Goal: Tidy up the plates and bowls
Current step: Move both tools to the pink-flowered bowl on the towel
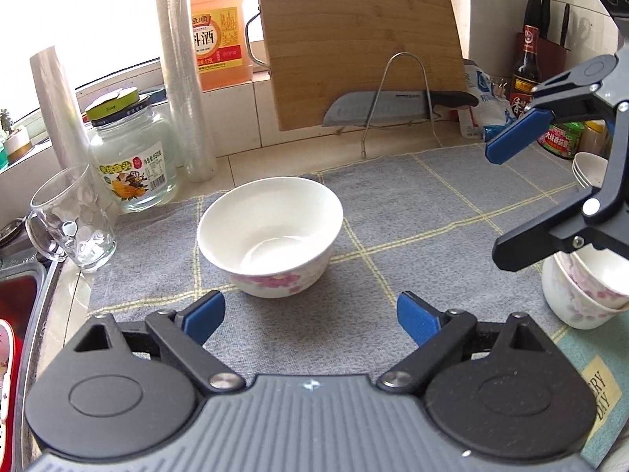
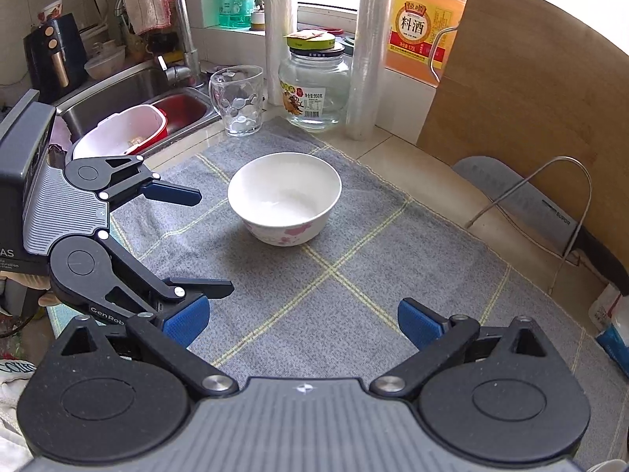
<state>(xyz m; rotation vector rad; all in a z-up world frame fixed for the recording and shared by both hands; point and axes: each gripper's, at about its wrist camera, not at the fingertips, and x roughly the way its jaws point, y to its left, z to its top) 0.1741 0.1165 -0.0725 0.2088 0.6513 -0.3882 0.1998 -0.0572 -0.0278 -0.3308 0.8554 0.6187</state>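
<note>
One lone bowl on the mat, two stacked bowls at the right, one glass mug, one jar, two film rolls, one cutting board, one knife, two tools.

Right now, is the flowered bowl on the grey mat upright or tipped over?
Upright: the bowl sits on its base, its rim facing up, and looks empty.

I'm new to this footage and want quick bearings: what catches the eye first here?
A white bowl with pink flowers stands alone mid-way on the grey mat. A big wooden cutting board leans behind it, with a knife at its foot. Both hand-held grippers, left and right, are open and empty.
</note>
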